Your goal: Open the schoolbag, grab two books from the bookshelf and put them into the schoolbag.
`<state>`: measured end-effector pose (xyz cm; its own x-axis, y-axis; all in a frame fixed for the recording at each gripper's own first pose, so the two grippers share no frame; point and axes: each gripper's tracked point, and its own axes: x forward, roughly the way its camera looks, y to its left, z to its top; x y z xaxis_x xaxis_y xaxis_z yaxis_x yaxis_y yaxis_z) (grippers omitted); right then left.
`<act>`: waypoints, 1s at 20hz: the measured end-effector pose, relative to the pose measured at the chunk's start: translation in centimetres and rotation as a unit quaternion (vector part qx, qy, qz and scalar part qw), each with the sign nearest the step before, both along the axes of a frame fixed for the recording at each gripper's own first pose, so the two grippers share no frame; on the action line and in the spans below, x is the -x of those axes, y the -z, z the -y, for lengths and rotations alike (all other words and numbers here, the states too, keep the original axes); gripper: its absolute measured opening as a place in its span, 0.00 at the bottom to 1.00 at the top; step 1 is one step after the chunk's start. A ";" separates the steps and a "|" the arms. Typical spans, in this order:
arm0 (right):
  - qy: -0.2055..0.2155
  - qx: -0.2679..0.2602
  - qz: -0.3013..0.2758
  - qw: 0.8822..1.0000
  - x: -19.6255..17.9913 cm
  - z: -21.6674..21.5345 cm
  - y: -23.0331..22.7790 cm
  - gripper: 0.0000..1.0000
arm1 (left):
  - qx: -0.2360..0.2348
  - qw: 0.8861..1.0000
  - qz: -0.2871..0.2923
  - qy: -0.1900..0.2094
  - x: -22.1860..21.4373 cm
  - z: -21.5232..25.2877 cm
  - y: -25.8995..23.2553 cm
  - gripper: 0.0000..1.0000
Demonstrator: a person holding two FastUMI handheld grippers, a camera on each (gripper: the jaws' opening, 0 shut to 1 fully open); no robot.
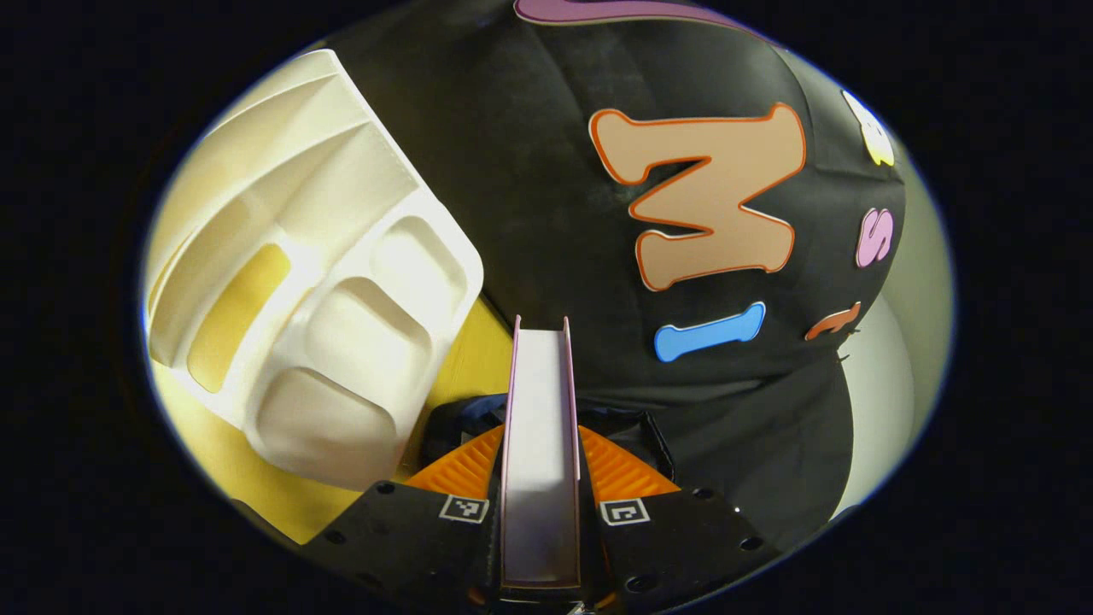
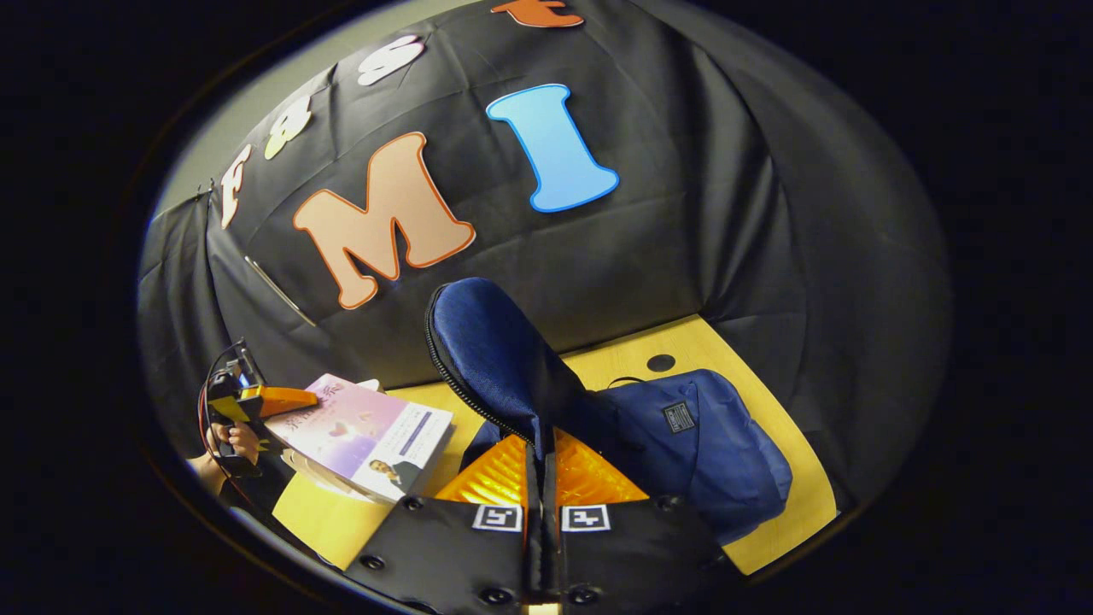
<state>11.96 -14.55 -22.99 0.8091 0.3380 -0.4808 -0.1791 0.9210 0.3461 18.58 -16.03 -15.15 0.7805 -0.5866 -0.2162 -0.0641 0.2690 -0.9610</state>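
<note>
My left gripper (image 1: 540, 504) clamps a book (image 1: 540, 444); my right gripper (image 2: 541, 478) pinches the schoolbag (image 2: 683, 444) flap (image 2: 495, 350) upward. Keep it high while feeding the book beneath.

A yellow wooden table (image 2: 768, 461) is seen in the right gripper view, with a round dark hole (image 2: 660, 362) near its far edge. A dark blue schoolbag (image 2: 709, 453) is laid directly on it. In the left gripper view, a white bookshelf (image 1: 324, 282) (its compartments bare) is stood on the same yellow surface.
</note>
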 end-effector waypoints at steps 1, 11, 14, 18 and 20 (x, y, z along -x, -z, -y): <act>-0.001 0.000 0.000 1.000 0.0 0.1 0.1 0.03 | -0.005 1.000 -0.002 0.008 -0.2 1.1 0.3 0.33; 0.008 -0.014 0.008 1.000 -0.1 0.9 -0.2 0.03 | -0.042 0.997 -0.042 0.054 -3.0 12.5 4.2 0.36; 0.007 -0.012 0.010 1.000 0.0 0.9 -0.2 0.03 | -0.023 0.997 -0.052 0.051 -4.0 14.9 4.5 0.35; 0.005 -0.007 0.012 1.000 -0.2 0.9 -0.3 0.03 | 0.001 0.997 -0.067 0.042 -4.9 18.0 5.3 0.33; 0.004 -0.007 0.013 1.000 -0.3 0.8 -0.4 0.03 | 0.013 0.997 -0.072 0.036 -5.0 19.1 5.7 0.35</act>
